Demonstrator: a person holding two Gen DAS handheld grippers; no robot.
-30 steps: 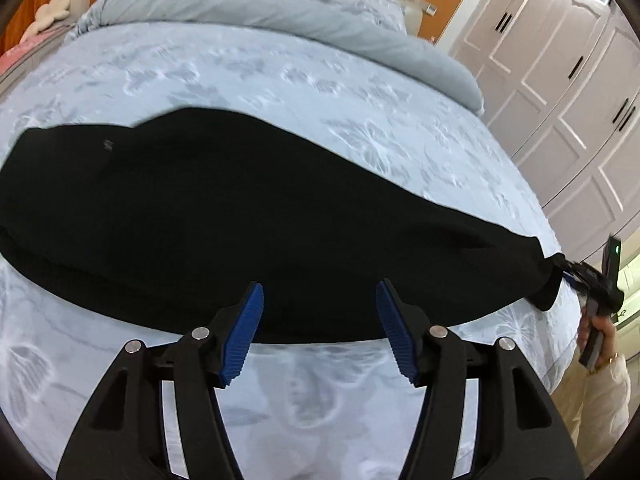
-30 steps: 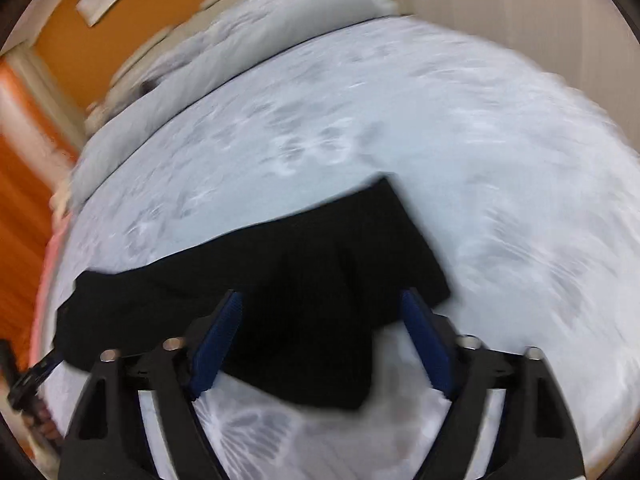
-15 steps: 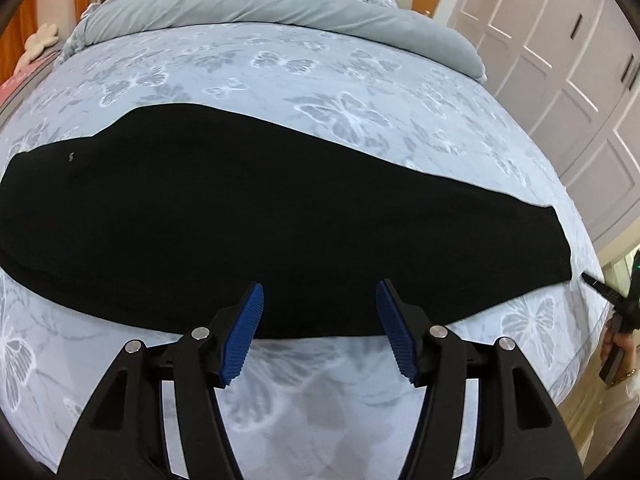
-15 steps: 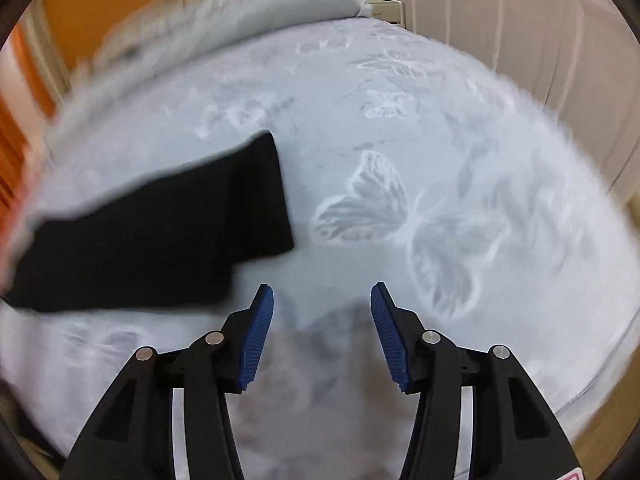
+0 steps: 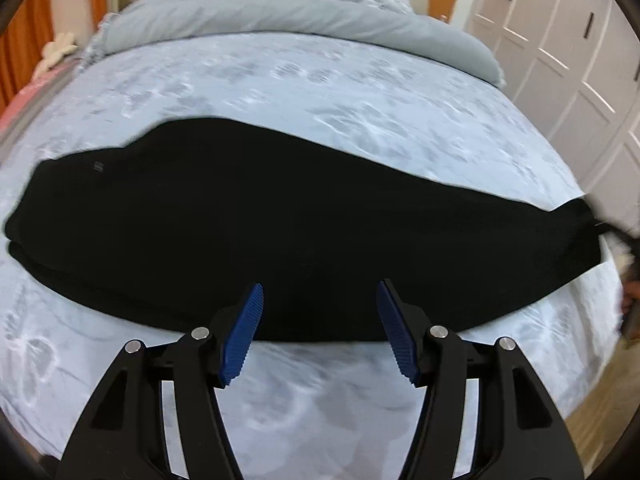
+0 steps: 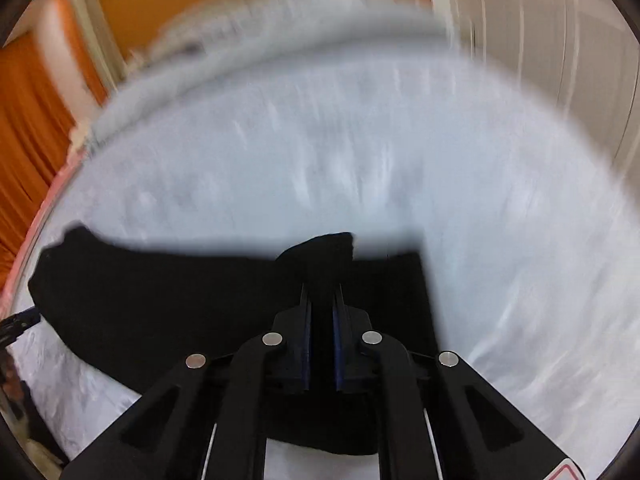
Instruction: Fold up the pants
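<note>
The black pants [image 5: 256,232] lie flat along the near side of the bed [image 5: 280,92], already doubled leg on leg, with the waist end at the left and the leg ends at the right. The left gripper [image 5: 319,334] hovers just above the near edge of the pants, about the middle of their length; its blue fingers [image 5: 244,332] are spread wide and hold nothing. The right gripper [image 6: 320,312] has its fingers pressed together on a raised fold of the black cloth at the leg end, so this end is pinched and lifted a little off the sheet.

I judge the step in hand is to carry the leg end over toward the waist. To do it well, the right gripper should lift only enough for the cloth to clear, and travel straight along the pants so that the edges meet. The left gripper could press or pinch the middle, where the crease should form, so that the lower layer does not slide.

A rolled grey duvet [image 5: 280,28] lies across the far end of the bed, well apart from the pants. White wardrobe doors [image 5: 568,48] stand at the right. Nothing lies on the path of the fold, but the right wrist view is blurred, and I cannot tell how many layers are pinched
</note>
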